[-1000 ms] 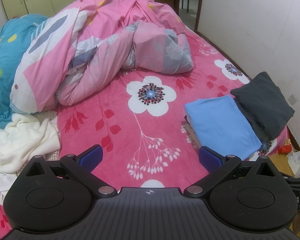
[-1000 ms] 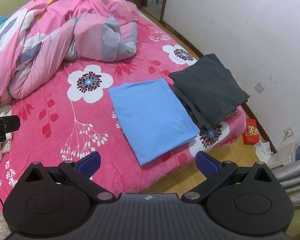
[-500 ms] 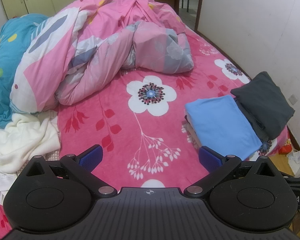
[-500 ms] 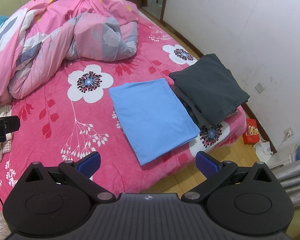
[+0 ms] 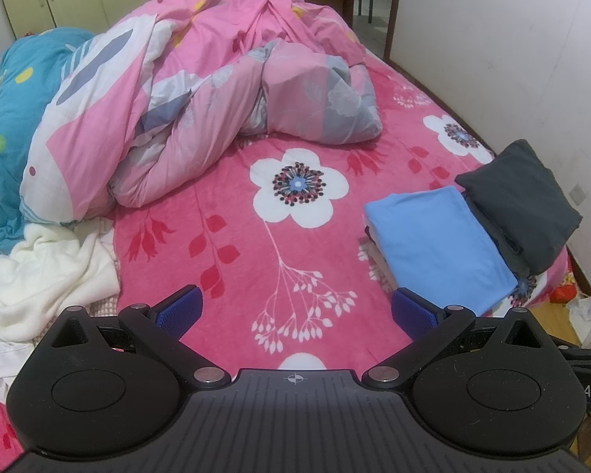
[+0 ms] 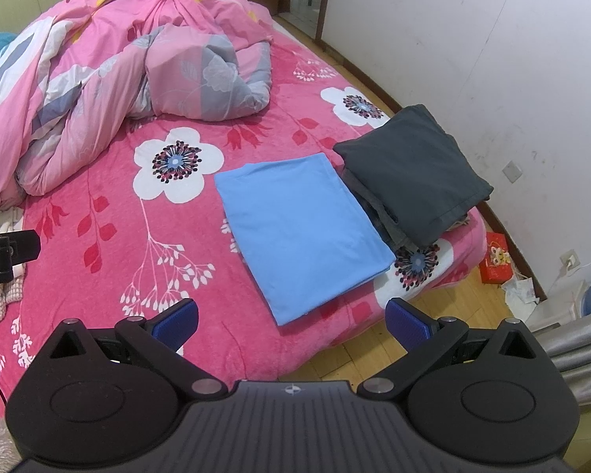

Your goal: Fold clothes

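A folded light-blue garment [image 5: 437, 244] [image 6: 303, 228] lies flat on the pink floral bed [image 5: 232, 213], on top of other folded pieces. Folded dark grey clothes [image 5: 524, 201] [image 6: 409, 169] are stacked just right of it by the bed's edge. A crumpled white garment [image 5: 47, 264] lies at the left of the bed. My left gripper [image 5: 295, 309] is open and empty above the near part of the bed. My right gripper [image 6: 291, 317] is open and empty, held above the bed's near edge, short of the blue garment.
A bunched pink and grey quilt [image 5: 201, 90] [image 6: 118, 63] fills the far half of the bed, with a blue quilt [image 5: 8, 102] at far left. A white wall [image 6: 472, 39] runs along the right. Wooden floor [image 6: 433, 315] with a red box [image 6: 496, 256] lies beside the bed.
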Demonstrator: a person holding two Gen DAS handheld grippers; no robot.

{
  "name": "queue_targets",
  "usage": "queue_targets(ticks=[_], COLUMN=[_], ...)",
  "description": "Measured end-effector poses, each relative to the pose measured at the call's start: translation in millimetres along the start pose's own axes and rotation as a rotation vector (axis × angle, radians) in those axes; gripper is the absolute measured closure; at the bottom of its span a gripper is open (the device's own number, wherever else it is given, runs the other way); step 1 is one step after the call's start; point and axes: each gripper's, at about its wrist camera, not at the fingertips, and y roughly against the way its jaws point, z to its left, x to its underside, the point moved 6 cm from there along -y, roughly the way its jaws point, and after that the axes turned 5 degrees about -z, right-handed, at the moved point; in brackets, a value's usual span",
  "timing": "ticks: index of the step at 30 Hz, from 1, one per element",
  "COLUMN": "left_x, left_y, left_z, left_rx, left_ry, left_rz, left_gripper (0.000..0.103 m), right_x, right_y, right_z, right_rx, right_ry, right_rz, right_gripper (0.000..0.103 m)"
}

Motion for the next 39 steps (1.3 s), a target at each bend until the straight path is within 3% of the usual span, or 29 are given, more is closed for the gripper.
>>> queue_targets(ticks=[17, 31, 39], left_x=[4, 33, 34], left_y=[-1, -15, -18], left_z=[-6, -31, -48], left_rx=[0.005, 0.065, 0.091], left_ry=[-0.011, -0.030, -0.042], left_rz=[0.024, 0.142, 0.153], left_gripper=[0.000, 0.000, 0.000], right_x=[1, 32, 37], right_y=[0, -1, -1], right_z=[-4, -34, -44], right_rx=[0.007, 0.067, 0.088], right_ry=[-0.012, -0.050, -0.053], right_rz=[0.003, 0.082, 0.085], right_gripper=[0.000, 0.000, 0.000])
